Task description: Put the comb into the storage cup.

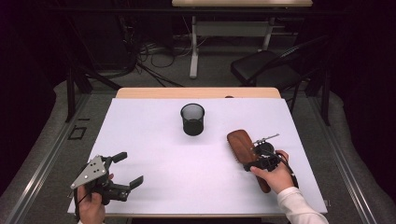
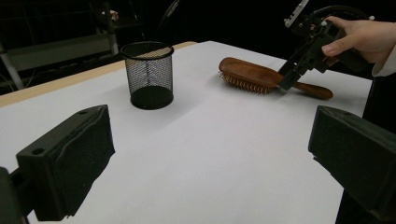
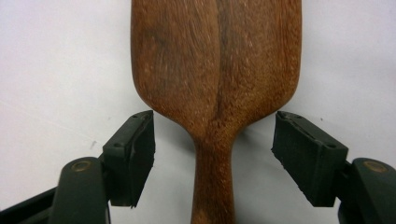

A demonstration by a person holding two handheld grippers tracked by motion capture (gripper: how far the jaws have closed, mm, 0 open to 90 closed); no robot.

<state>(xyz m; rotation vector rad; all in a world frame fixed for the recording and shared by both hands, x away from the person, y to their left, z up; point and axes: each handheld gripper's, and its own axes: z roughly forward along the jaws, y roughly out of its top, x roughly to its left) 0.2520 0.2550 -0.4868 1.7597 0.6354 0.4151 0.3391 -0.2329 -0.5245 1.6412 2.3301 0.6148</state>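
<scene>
The wooden hairbrush (image 1: 241, 145) lay on the right half of the desk (image 1: 154, 154), bristles down on the white surface, its broad head pointing away from the person and its handle running back under the person's right hand (image 1: 275, 176). In the right gripper view the brush (image 3: 215, 84) showed its smooth grained back, narrowing at the neck into the handle. The right gripper (image 1: 258, 161) was poised over that neck with one of its fingers (image 3: 133, 156) on each side; both stood clear of the wood, with white desk showing in the gaps, so the fingers were open around the brush and gripped nothing. From the left gripper view the same gripper (image 2: 290, 77) came down at a slant onto the spot where the head of the brush (image 2: 247, 74) met its handle (whether its tips touched the desk there could not be told).

Farther out, a black mesh cup (image 1: 192, 119) stood upright near the middle of the desk, toward its far edge, well apart from the brush head. In the left gripper view the cup (image 2: 148, 74) sat to the left of the brush.

The left gripper (image 1: 128, 169) was held near the front left corner of the desk in the person's left hand (image 1: 91, 205), a grey three-cornered plate on top. Its fingers (image 2: 70, 163) were spread wide with nothing between them but bare desk, well away from both cup and brush.
</scene>
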